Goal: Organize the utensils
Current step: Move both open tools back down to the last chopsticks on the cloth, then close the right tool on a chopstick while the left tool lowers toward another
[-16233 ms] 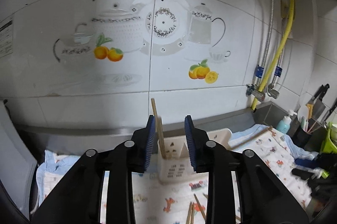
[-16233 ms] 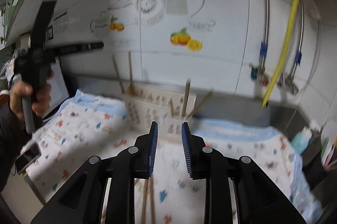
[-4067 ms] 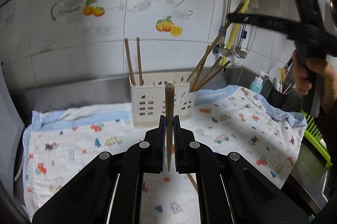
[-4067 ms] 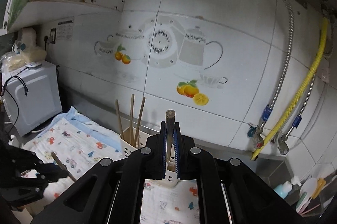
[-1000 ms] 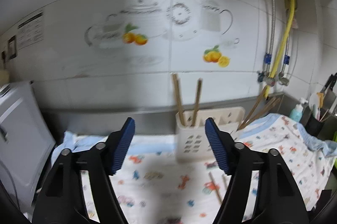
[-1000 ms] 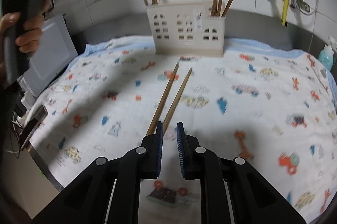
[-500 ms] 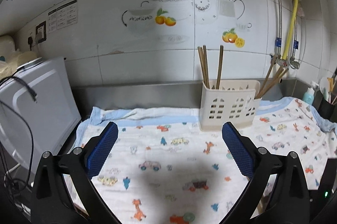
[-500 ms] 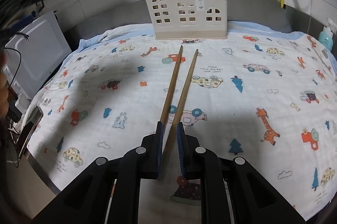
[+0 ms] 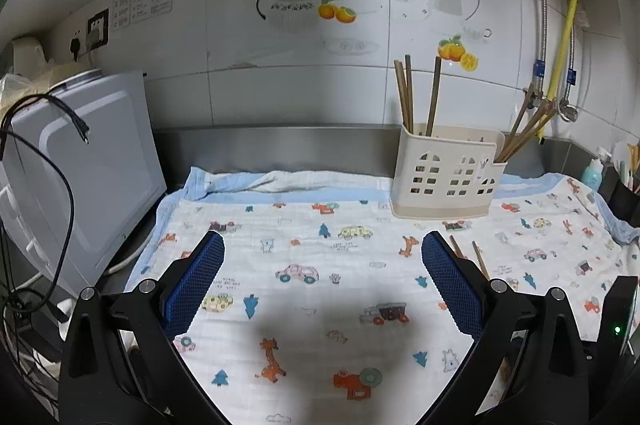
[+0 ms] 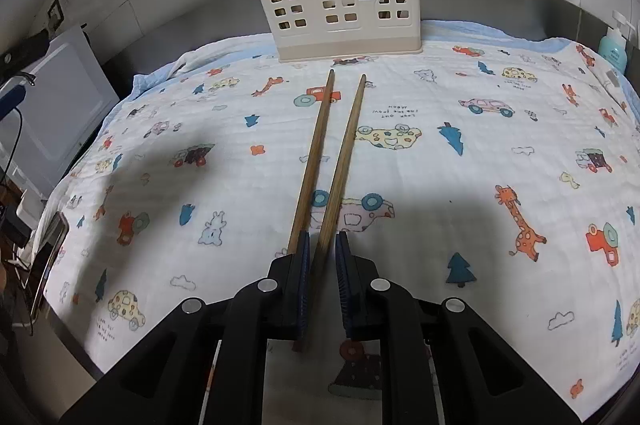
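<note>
A cream utensil holder [image 10: 344, 11] stands at the back of a cartoon-print cloth [image 10: 480, 153], with several wooden chopsticks upright in its left and right ends; it also shows in the left wrist view [image 9: 446, 173]. Two loose chopsticks lie side by side on the cloth. My right gripper [image 10: 322, 245] is low over their near ends, its jaws narrowly apart around the right chopstick [image 10: 344, 153], while the left chopstick [image 10: 314, 153] passes just outside the left finger. My left gripper [image 9: 322, 259] is wide open and empty above the cloth; the loose chopsticks' far tips [image 9: 476, 257] show beside its right finger.
A white appliance [image 9: 76, 169] with black cables stands at the left. A steel backsplash and tiled wall run behind. Pipes and a yellow hose [image 9: 564, 37] are at the right, with a blue bottle [image 9: 594, 173] and a dark utensil cup. A phone [image 10: 50, 257] lies at the cloth's left edge.
My right gripper has come down and forward so the right chopstick's near end lies between its jaws. My left gripper has opened wide and drawn back from the holder.
</note>
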`<state>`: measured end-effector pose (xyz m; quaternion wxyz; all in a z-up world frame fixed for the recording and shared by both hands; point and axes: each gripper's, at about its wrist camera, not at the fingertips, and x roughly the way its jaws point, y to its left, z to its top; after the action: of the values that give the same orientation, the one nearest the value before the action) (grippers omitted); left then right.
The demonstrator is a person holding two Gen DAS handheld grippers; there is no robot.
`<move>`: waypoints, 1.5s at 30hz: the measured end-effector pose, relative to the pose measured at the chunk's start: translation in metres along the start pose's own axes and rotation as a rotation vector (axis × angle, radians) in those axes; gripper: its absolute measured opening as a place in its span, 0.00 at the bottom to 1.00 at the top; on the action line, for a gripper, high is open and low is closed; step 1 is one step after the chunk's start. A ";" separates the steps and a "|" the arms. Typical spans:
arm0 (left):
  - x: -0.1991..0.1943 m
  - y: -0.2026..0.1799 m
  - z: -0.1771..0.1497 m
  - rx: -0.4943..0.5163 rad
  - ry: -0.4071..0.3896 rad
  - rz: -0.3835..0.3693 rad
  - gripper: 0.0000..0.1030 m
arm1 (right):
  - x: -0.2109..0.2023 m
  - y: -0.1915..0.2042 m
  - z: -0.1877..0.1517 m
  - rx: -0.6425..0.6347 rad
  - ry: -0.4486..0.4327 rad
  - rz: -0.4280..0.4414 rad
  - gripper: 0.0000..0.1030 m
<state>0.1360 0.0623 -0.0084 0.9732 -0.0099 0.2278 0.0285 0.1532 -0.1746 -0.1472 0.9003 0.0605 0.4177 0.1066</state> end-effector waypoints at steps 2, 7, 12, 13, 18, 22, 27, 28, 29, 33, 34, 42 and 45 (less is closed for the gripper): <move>0.001 0.000 -0.003 -0.002 0.010 -0.001 0.95 | 0.001 0.003 0.001 -0.008 -0.001 -0.015 0.12; 0.003 0.002 -0.009 -0.013 0.032 0.008 0.95 | 0.003 0.005 0.001 -0.021 -0.010 -0.047 0.08; 0.005 0.000 -0.016 -0.019 0.056 0.010 0.95 | 0.001 0.004 0.000 -0.027 -0.022 -0.054 0.07; 0.005 -0.002 -0.018 -0.017 0.061 0.012 0.95 | 0.000 0.002 0.000 -0.024 -0.026 -0.051 0.07; 0.004 -0.016 -0.031 0.008 0.086 -0.022 0.95 | -0.010 -0.007 -0.001 -0.021 -0.046 -0.034 0.06; 0.004 -0.034 -0.042 0.027 0.115 -0.055 0.95 | -0.025 -0.014 0.000 -0.031 -0.079 -0.028 0.06; 0.004 -0.061 -0.061 0.021 0.151 -0.116 0.94 | -0.047 -0.027 0.004 -0.034 -0.126 -0.013 0.06; 0.005 -0.068 -0.064 0.021 0.160 -0.134 0.94 | -0.053 -0.031 0.005 -0.036 -0.140 -0.012 0.06; 0.005 -0.075 -0.068 0.028 0.165 -0.144 0.94 | -0.058 -0.034 0.007 -0.037 -0.152 -0.010 0.06; 0.006 -0.101 -0.078 0.043 0.185 -0.167 0.93 | -0.074 -0.046 0.011 -0.045 -0.193 -0.005 0.06; 0.007 -0.106 -0.080 0.041 0.193 -0.174 0.90 | -0.077 -0.049 0.013 -0.048 -0.204 -0.006 0.06; 0.029 -0.138 -0.098 0.005 0.301 -0.234 0.54 | -0.092 -0.068 0.019 -0.065 -0.237 0.014 0.06; 0.038 -0.144 -0.103 -0.001 0.329 -0.247 0.43 | -0.095 -0.076 0.021 -0.064 -0.245 0.021 0.06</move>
<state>0.1330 -0.0825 -0.1162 0.9189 -0.0427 0.3809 -0.0931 0.1207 -0.2716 -0.0788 0.9449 0.0489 0.3001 0.1213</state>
